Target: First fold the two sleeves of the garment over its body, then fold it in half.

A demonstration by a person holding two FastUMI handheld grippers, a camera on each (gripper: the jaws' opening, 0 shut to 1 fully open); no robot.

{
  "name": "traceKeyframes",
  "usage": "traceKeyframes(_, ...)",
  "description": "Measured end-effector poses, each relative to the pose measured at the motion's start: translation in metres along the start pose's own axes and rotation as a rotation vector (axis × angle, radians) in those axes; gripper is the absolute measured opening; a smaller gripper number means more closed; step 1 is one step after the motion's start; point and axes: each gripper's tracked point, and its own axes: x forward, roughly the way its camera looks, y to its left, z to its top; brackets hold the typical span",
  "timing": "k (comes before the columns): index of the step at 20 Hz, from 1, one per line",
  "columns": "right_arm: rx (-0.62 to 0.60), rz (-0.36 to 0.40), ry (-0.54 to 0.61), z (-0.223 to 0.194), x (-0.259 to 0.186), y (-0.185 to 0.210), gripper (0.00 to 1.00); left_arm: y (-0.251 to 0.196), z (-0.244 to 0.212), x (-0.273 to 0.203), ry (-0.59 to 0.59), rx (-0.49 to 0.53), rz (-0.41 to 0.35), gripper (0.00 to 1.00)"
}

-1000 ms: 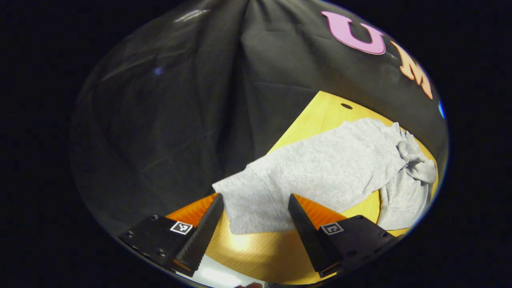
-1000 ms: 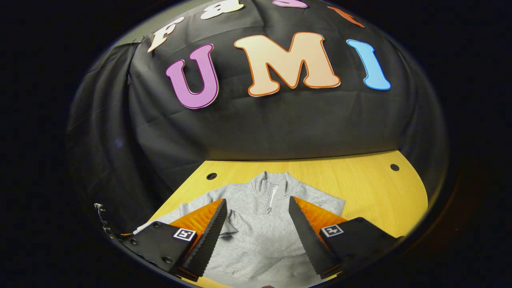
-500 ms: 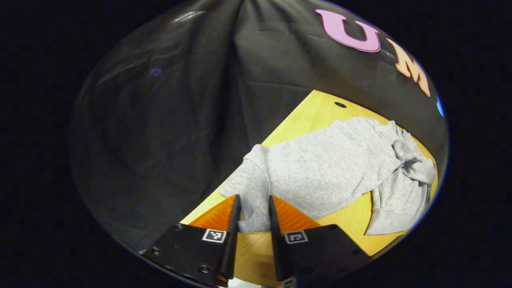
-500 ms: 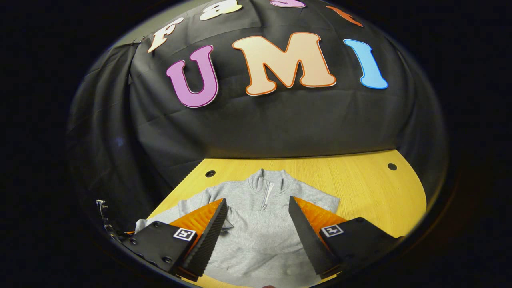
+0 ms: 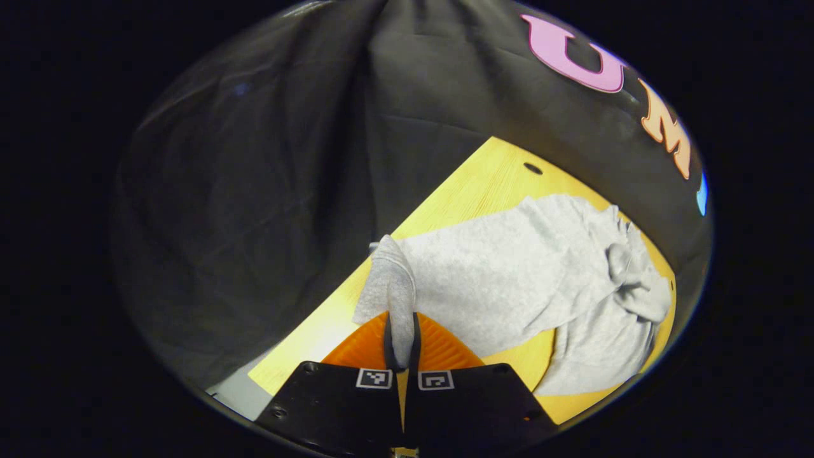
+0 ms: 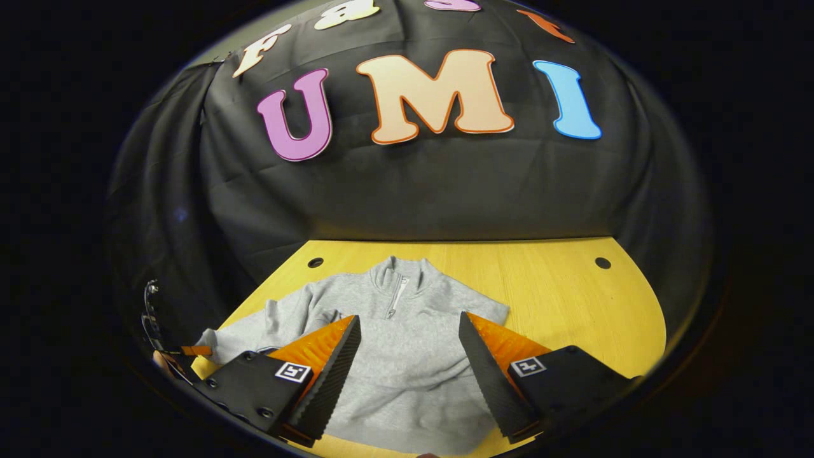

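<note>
we see a grey garment (image 6: 407, 343) lying flat on a yellow tabletop (image 6: 572, 299), its zip collar (image 6: 397, 286) pointing toward the black booth wall.

in the left gripper view, our left tool (image 5: 400, 346) is pressed together, pinching a bunched bit of grey cloth, which we judge to be the cuff (image 5: 394, 286) of one sleeve. the cloth rises in a narrow ridge out of the fingers, lifted a little off the tabletop, and runs back to the body of the garment. farther off in that view the other end of the garment lies rumpled, with a knot of cloth near the collar.

in the right gripper view, our right tool (image 6: 407, 362) is spread wide, holding nothing, and hovers over the chest of the garment. on that view's left, the held sleeve (image 6: 286, 315) looks crumpled, part-way toward the body; the garment's right edge lies straight, and we cannot tell whether a sleeve is already tucked there.

we judge the task to be early: the first sleeve fold is under way, not yet laid down. the fold in half is left to do.
</note>
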Motion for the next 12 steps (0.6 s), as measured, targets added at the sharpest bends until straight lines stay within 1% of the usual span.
traceKeyframes(5,0.024,-0.038,-0.005,-0.002,-0.010,-0.031,0.98,-0.049,0.033,-0.008,-0.034,0.117,-0.047,0.00)
traceKeyframes(7,0.040,-0.054,-0.010,-0.004,-0.012,-0.040,0.98,-0.079,0.046,-0.013,-0.066,0.172,-0.099,0.01)
traceKeyframes(9,0.052,-0.053,-0.015,-0.003,-0.016,-0.044,0.98,-0.113,0.057,-0.018,-0.090,0.210,-0.154,0.00)
traceKeyframes(12,0.053,-0.067,-0.034,0.000,-0.021,-0.057,0.98,-0.152,0.073,-0.023,-0.117,0.250,-0.195,0.00)
